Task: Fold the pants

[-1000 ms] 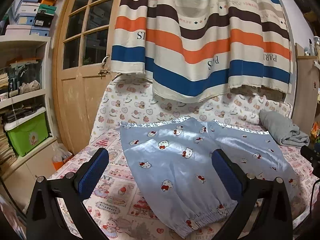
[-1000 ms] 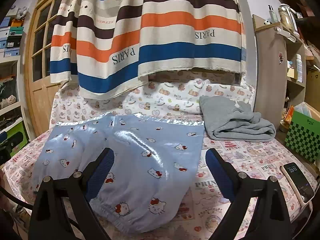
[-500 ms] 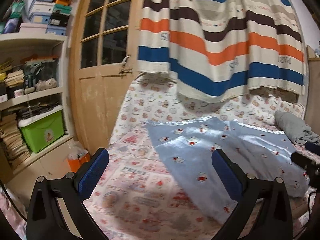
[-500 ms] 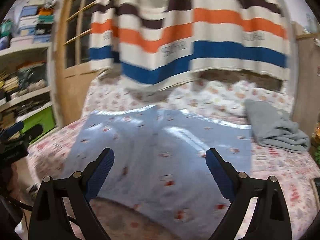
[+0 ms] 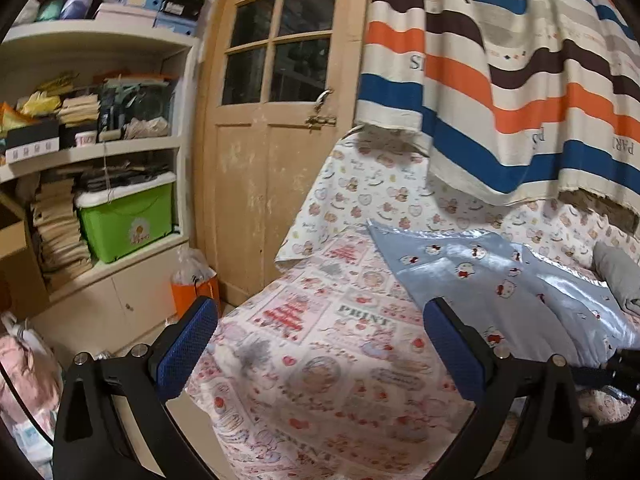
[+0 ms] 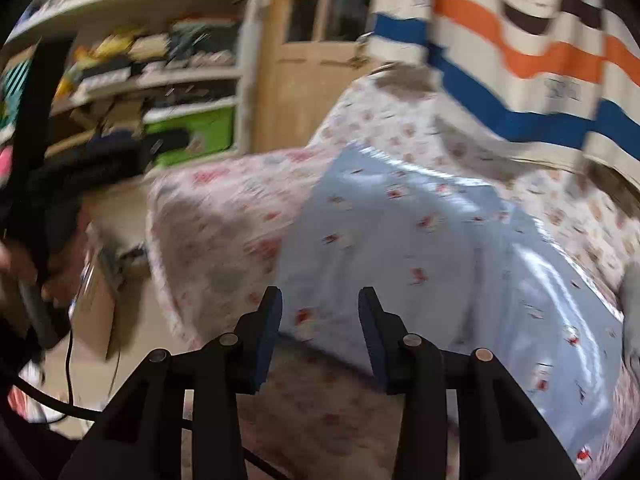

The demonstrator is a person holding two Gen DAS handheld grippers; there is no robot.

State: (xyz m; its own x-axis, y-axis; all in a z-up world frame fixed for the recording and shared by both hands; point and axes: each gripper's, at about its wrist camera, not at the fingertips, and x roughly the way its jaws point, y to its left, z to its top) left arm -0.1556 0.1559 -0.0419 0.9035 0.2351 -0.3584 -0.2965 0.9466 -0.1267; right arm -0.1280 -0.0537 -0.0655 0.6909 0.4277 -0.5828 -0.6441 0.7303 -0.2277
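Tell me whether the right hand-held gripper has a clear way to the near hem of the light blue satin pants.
Probably yes: the right hand-held gripper, jaws closing, points at the light blue satin pants with nothing between.

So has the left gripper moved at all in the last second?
Yes. The left gripper has swung left: the wooden door now sits mid-view, and the blue pants have slid to the right edge.

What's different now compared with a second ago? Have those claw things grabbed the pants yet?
Not yet. Both views have swung toward the shelves and door. The right gripper has dropped to the blue pants' near edge and its jaws are closing, with nothing clamped yet. The left gripper stays wide open over the bedsheet. The pants still lie flat.
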